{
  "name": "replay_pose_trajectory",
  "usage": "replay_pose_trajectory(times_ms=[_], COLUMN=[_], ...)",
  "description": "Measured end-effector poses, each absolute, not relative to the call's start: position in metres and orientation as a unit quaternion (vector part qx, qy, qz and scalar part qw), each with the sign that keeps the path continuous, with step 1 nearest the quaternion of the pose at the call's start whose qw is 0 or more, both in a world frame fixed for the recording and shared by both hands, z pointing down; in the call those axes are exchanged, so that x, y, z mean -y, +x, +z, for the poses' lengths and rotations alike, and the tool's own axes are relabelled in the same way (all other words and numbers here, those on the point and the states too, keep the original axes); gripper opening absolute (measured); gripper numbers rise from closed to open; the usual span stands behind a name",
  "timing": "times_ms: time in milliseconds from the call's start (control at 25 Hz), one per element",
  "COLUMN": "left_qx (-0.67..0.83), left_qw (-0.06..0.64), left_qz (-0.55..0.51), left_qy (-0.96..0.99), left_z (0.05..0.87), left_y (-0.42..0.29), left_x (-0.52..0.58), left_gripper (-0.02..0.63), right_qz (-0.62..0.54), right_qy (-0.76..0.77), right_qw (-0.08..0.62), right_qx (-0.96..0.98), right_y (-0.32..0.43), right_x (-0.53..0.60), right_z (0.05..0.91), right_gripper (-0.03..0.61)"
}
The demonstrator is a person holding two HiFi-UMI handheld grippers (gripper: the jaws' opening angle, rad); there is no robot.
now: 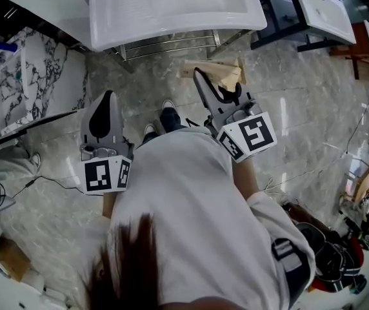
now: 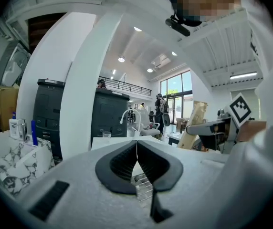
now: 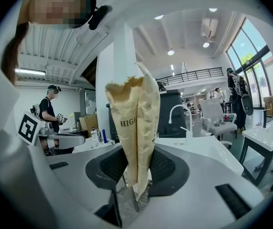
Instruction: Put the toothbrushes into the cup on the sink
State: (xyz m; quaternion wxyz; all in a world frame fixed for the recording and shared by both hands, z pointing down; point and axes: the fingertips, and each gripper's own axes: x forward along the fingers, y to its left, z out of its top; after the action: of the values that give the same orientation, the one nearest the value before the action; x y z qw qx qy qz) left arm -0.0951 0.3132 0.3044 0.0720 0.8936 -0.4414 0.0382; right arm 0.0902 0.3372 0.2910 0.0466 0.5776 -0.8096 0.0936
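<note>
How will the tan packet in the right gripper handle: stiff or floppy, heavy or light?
Likely semi-stiff: the tan packet stands upright above the right gripper, pinched only at its lower end. Probably light: it looks thin and flat. Its creased top suggests paper that may crumple if squeezed harder.

Counts: 2 grippers, the left gripper and the right gripper. 2 white sinks, one near, one farther right. 1 tan paper packet. 2 shoes.

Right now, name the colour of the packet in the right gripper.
Cream packet, dark lettering; clearest in right gripper view.
</note>
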Motion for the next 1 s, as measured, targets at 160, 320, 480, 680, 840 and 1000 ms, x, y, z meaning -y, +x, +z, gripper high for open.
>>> replay_pose_trajectory(times_ms=[160, 320, 480, 680, 840, 1000], left_qx=[0.457, 0.471, 0.48, 0.48, 0.48, 0.476], left_qw=[0.064, 0.061, 0.061, 0.057, 0.055, 0.056], left_qz=[0.033, 0.026, 0.022, 0.02, 0.021, 0.02], left_qy=[0.887, 0.88, 0.875, 0.875, 0.875, 0.877], left_z=[0.3, 0.297, 0.297, 0.295, 0.296, 0.298], left_y=[-0.09, -0.086, -0.075, -0.063, -0.064, -0.063], left_x=[-0.304, -0.297, -0.297, -0.299, -0.298, -0.293], left_gripper=[0.015, 0.015, 0.015, 0.015, 0.015, 0.015], right_qz=[0.088, 0.081, 0.081, 0.084, 0.086, 0.088], right_qy=[0.564, 0.549, 0.538, 0.532, 0.532, 0.533], right_qw=[0.043, 0.042, 0.043, 0.04, 0.037, 0.038], right_qx=[0.82, 0.831, 0.838, 0.842, 0.842, 0.841], right_y=[0.096, 0.099, 0.107, 0.112, 0.11, 0.11], right_x=[-0.323, -0.313, -0.311, -0.312, -0.312, -0.31], right_z=[0.287, 0.286, 0.29, 0.294, 0.296, 0.298], right_gripper=[0.114, 0.114, 0.114, 0.114, 0.114, 0.114])
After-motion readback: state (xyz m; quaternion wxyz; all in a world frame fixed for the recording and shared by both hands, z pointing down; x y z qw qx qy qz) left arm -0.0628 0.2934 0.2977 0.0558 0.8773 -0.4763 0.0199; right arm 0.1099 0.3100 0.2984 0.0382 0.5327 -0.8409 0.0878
